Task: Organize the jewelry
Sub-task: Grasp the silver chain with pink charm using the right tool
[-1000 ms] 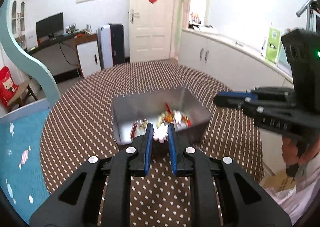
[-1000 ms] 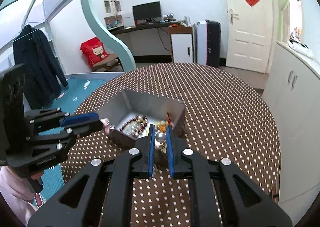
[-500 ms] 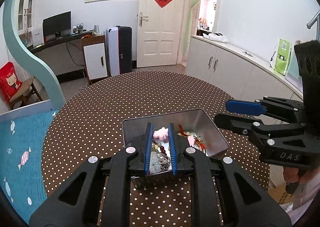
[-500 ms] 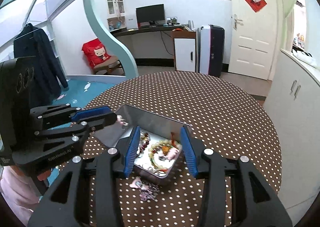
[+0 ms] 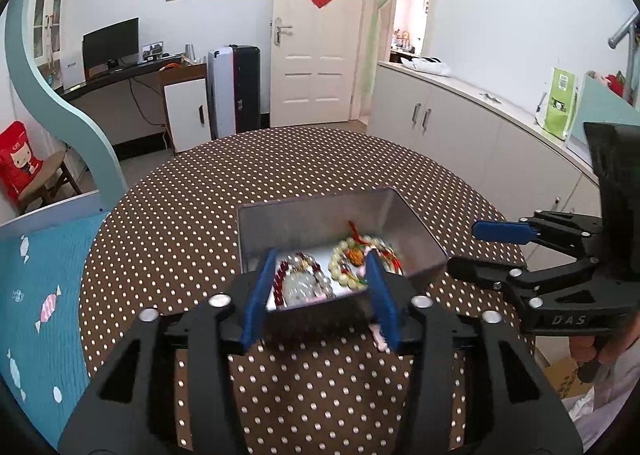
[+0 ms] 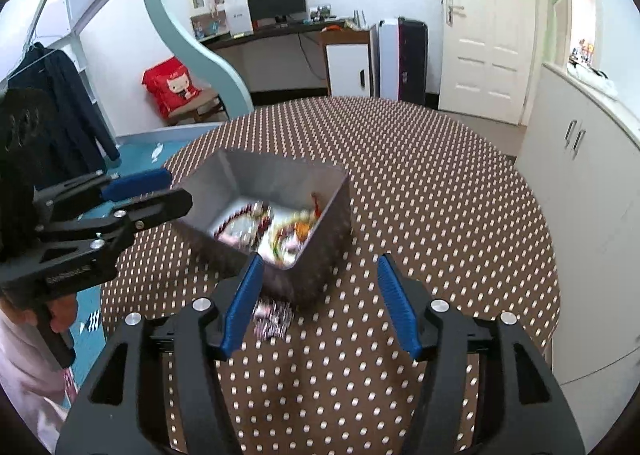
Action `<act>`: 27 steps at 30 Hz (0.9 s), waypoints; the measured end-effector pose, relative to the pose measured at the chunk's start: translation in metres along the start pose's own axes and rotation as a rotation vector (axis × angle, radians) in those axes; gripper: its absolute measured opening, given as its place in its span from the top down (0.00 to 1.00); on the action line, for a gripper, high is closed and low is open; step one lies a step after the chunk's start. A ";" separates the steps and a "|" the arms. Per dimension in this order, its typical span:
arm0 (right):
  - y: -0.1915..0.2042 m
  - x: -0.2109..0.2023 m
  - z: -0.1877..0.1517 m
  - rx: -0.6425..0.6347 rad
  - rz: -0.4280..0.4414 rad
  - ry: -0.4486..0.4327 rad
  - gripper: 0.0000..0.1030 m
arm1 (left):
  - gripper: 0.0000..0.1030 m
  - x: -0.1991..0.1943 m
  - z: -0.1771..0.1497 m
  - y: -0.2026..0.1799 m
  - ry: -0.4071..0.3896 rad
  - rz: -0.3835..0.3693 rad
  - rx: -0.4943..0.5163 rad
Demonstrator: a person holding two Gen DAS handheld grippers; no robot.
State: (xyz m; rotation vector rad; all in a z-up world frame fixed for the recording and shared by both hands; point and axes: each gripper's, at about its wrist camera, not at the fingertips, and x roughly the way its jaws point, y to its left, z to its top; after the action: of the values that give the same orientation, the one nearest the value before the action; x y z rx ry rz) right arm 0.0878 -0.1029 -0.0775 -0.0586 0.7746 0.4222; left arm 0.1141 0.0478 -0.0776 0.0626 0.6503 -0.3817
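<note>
A grey metal box (image 5: 304, 219) stands on the round dotted table (image 5: 192, 215); it also shows in the right wrist view (image 6: 276, 183). It holds beaded bracelets (image 5: 352, 259) and a pale piece with red beads (image 5: 300, 283). My left gripper (image 5: 320, 295) is open, its blue fingers either side of the box's near wall. My right gripper (image 6: 320, 295) is open just in front of the box's near corner. A small jewelry piece (image 6: 272, 319) lies on the table by the right gripper's left finger. A pink bit (image 5: 378, 335) lies by the left gripper's right finger.
The table (image 6: 440, 195) carries a brown cloth with white dots. White cabinets (image 5: 460, 135) run along the right wall. A blue floor mat (image 5: 36, 295) lies left of the table. A desk with a monitor (image 6: 276, 7) stands at the back.
Both grippers have opened. The left one has let go of the pink-white piece and the right one of its bead. The box now lies closer to both grippers.
</note>
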 end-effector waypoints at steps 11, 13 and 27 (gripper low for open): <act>0.030 0.024 -0.033 -0.090 0.066 0.109 0.49 | 0.51 -0.004 -0.029 -0.010 0.067 -0.017 0.036; 0.034 0.031 -0.034 -0.105 0.061 0.122 0.56 | 0.49 -0.003 -0.034 -0.010 0.083 -0.011 0.037; 0.018 0.028 -0.037 -0.094 0.005 0.100 0.95 | 0.46 0.027 -0.046 -0.031 0.171 -0.055 0.073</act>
State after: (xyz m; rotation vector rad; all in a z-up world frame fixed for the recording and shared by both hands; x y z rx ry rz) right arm 0.0734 -0.0844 -0.1215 -0.1664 0.8535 0.4633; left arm 0.0961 0.0183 -0.1290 0.1479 0.8077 -0.4569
